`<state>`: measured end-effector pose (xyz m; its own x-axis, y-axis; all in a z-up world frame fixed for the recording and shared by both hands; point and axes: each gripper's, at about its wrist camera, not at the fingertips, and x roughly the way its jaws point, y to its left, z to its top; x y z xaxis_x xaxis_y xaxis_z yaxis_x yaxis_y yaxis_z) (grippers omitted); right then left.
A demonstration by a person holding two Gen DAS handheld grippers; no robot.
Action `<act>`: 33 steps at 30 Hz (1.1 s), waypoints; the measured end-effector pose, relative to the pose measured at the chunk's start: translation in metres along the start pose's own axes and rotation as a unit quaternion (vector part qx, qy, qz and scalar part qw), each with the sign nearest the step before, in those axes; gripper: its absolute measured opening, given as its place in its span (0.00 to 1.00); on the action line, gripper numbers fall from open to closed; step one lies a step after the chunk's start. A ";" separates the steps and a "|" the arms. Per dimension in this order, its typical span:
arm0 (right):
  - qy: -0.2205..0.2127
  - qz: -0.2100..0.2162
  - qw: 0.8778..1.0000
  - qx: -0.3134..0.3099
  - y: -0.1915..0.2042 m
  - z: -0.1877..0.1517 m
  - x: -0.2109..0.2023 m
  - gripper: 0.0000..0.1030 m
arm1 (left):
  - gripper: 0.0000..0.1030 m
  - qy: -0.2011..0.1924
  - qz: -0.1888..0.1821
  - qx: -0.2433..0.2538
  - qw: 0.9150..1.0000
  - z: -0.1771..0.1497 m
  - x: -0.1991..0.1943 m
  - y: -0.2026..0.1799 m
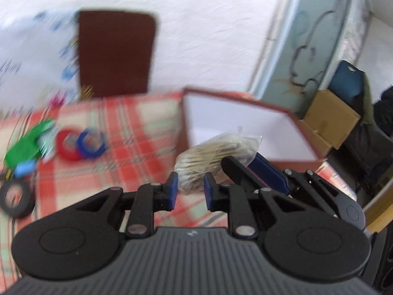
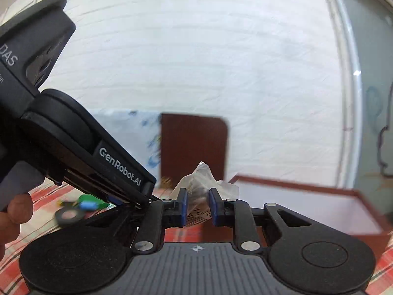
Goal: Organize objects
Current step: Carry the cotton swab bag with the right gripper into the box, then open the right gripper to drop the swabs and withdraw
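Note:
A clear bag of cotton swabs hangs above the checked cloth, next to the red box with a white inside. My right gripper is shut on the bag, and its fingers show in the left wrist view clamping the bag's right end. My left gripper has its blue pads on either side of the bag's near end with a gap; it looks open. The box also shows in the right wrist view.
Red tape, blue tape, black tape and a green-and-blue item lie on the cloth at left. A brown panel leans on the white wall. A cardboard box sits at right.

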<state>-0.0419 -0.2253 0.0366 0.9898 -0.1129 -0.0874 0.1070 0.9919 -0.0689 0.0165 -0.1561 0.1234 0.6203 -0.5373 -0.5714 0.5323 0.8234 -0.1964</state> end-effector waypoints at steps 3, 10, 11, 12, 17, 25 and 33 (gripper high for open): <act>-0.009 -0.045 0.999 0.000 -0.027 0.004 0.005 0.19 | 0.25 -0.003 -0.011 0.031 0.999 0.018 0.026 -0.030; 0.010 -0.129 0.992 0.011 -0.092 -0.002 0.028 0.22 | 0.27 0.000 -0.035 0.084 0.996 0.029 0.088 -0.090; 0.023 -0.135 0.990 0.010 -0.099 -0.006 0.034 0.26 | 0.34 0.001 -0.028 0.095 0.995 0.029 0.096 -0.097; 0.041 -0.149 0.988 0.005 -0.105 -0.012 0.041 0.35 | 0.40 0.004 -0.012 0.104 0.994 0.028 0.102 -0.101; 0.043 -0.182 0.981 0.046 -0.116 -0.029 0.039 0.63 | 0.46 0.021 0.005 0.101 0.995 0.018 0.103 -0.086; 0.020 -0.159 0.983 0.085 -0.085 -0.047 0.020 0.66 | 0.54 -0.007 0.060 0.070 0.996 -0.007 0.048 -0.031; 0.146 -0.038 0.985 0.079 -0.026 -0.065 0.038 0.71 | 0.55 0.066 0.165 0.026 0.984 -0.051 0.045 0.039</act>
<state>-0.0131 -0.2596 -0.0299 0.9115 -0.1759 -0.3717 0.2158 0.9741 0.0681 0.0356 -0.1393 0.0494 0.6864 -0.2114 -0.6958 0.3455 0.9367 0.0562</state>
